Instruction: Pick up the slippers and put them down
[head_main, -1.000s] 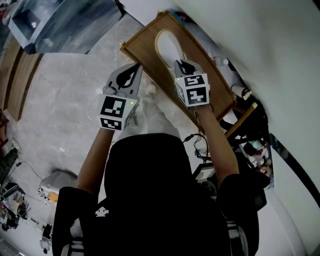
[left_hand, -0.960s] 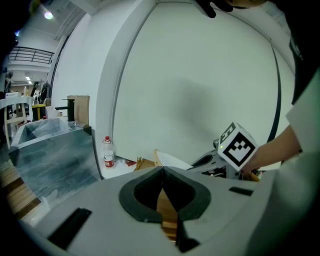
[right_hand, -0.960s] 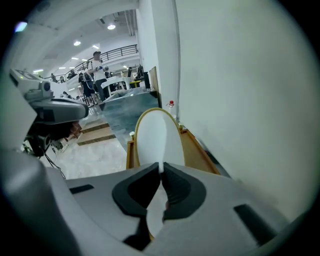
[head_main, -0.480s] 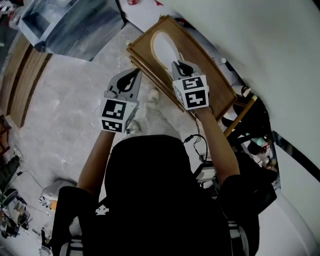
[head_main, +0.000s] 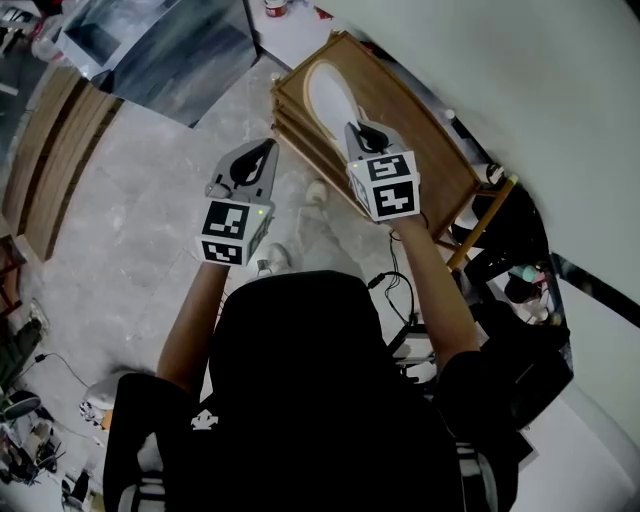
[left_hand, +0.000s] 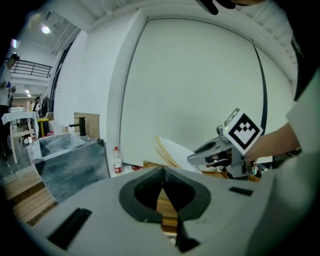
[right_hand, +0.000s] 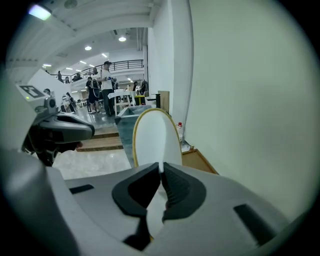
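A flat white slipper (head_main: 330, 92) with a tan rim hangs over the wooden rack (head_main: 425, 160). My right gripper (head_main: 358, 128) is shut on its near end. In the right gripper view the slipper (right_hand: 154, 137) stands up out of the closed jaws of the right gripper (right_hand: 161, 169). The left gripper view shows the slipper (left_hand: 176, 149) edge-on beside the right gripper (left_hand: 199, 156). My left gripper (head_main: 260, 150) is level with the right one, left of the rack and over the floor. Its pads meet in the left gripper view (left_hand: 162, 172) with nothing between them.
The rack stands against a white wall (head_main: 520, 70). A grey glass-sided box (head_main: 160, 45) and a red-capped bottle (left_hand: 116, 160) are beyond it. Wooden steps (head_main: 50, 150) lie at the left. The person's white shoes (head_main: 316, 190) are on the marble floor (head_main: 150, 180).
Both grippers have risen a little and moved on together, and the rack and floor have slid up-right in the head view. The right gripper has kept hold of the slipper.
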